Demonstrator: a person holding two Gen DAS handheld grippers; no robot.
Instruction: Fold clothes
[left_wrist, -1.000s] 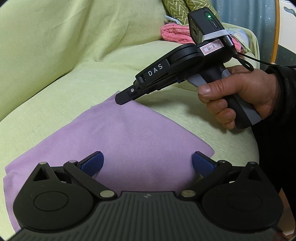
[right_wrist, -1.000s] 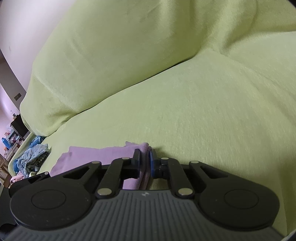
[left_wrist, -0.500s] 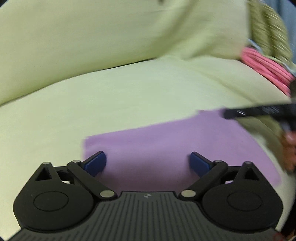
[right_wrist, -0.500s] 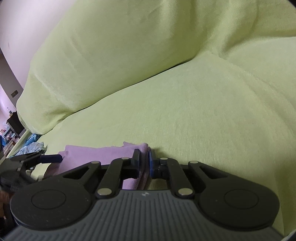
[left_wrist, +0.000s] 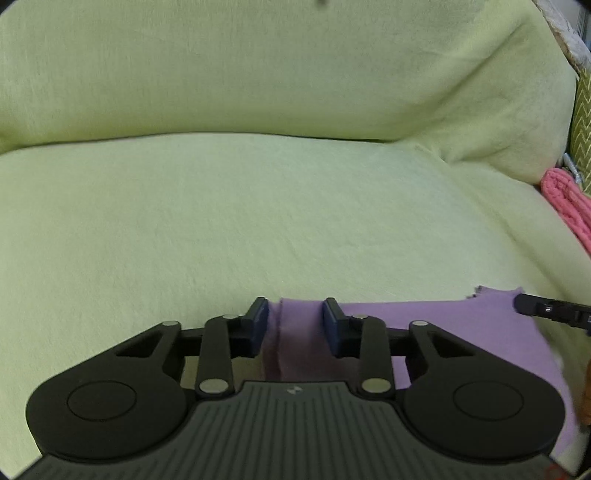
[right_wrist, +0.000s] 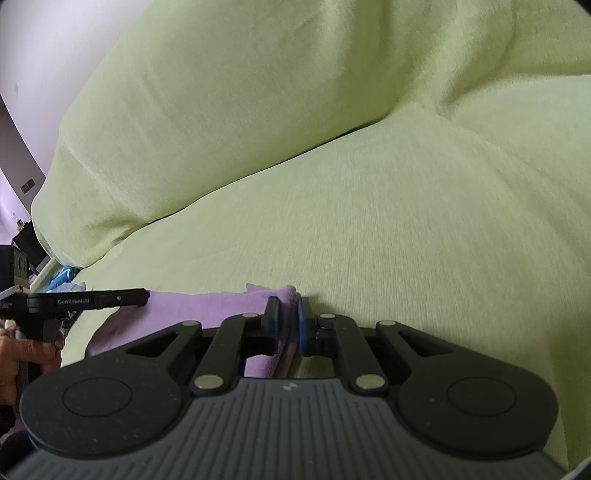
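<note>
Left wrist view: my left gripper points down at a lilac cloth lying on a sofa. The sofa cover is a pale green, finely ribbed weave, softly rounded at the seat and the back cushion. The cloth is thin and matte, with a ragged, notched far corner. A raised fold of it at its left end stands between my 2 blue pads. The jaws are closing on that fold, and a sliver of gap shows on either side, so the pads are not yet pressing. At the right edge the slim black tip of my right gripper lies over the cloth's far corner. Beyond it a coral-pink knitted bundle with ropey ridges sits against the sofa arm, under a green zigzag-patterned fabric.

Right wrist view: my right gripper has its jaws closed tight on the cloth, pinching its bunched right corner into a narrow upright pleat between the pads. The cloth stretches left from there, flat and smooth along the seat. At its other end the long black bar of the left gripper reaches in, marked with small white lettering, and a hand wraps its handle.
</note>
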